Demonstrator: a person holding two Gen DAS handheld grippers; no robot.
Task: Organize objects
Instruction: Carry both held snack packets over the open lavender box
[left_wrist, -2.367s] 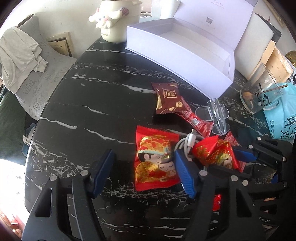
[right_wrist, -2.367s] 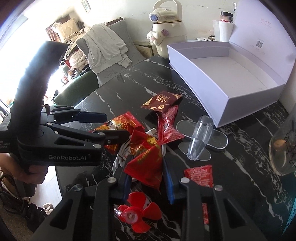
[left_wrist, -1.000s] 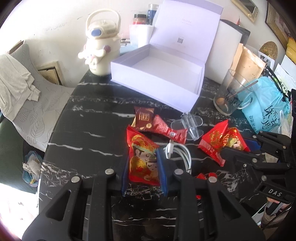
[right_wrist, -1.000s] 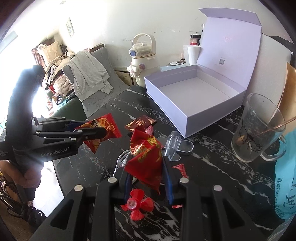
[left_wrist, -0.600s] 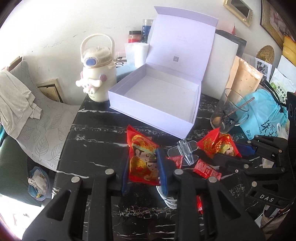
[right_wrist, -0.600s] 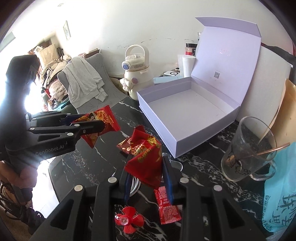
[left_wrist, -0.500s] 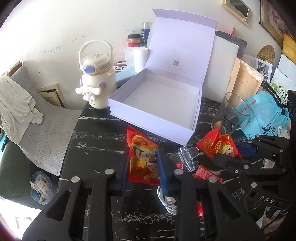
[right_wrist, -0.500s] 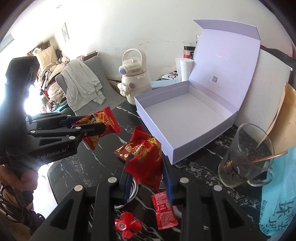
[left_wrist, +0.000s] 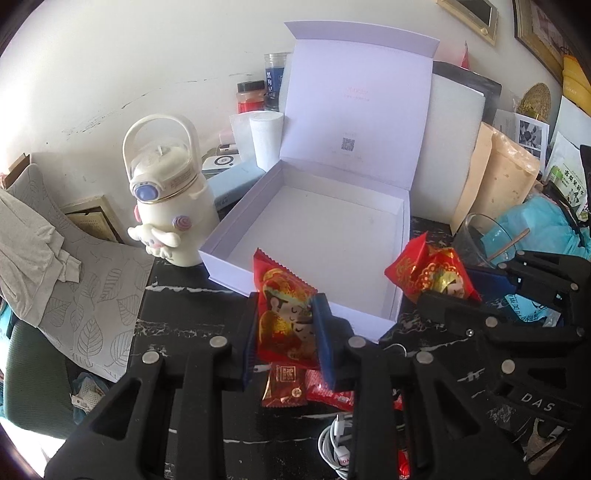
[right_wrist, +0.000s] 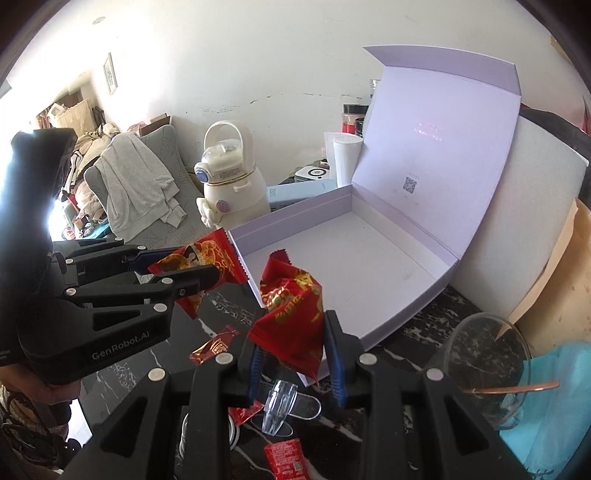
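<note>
My left gripper (left_wrist: 286, 339) is shut on a red snack packet with cartoon faces (left_wrist: 284, 314) and holds it in the air just before the near wall of the open white box (left_wrist: 317, 221). My right gripper (right_wrist: 293, 354) is shut on a second red and gold packet (right_wrist: 291, 314), also raised, near the box's front corner (right_wrist: 332, 258). Each gripper shows in the other's view: the right one (left_wrist: 461, 295) at the right, the left one (right_wrist: 177, 273) at the left. The box is empty, its lid upright.
On the black marble table (left_wrist: 184, 325) lie small red and brown sweets (left_wrist: 284, 384), a white cable (left_wrist: 332, 443) and a clear plastic stand (right_wrist: 280, 402). A cream bottle (left_wrist: 166, 199) stands left of the box, a glass mug (right_wrist: 484, 365) and blue bag at right.
Both grippers have lifted their packets off the table and carried them forward to the open box, which now fills more of both views.
</note>
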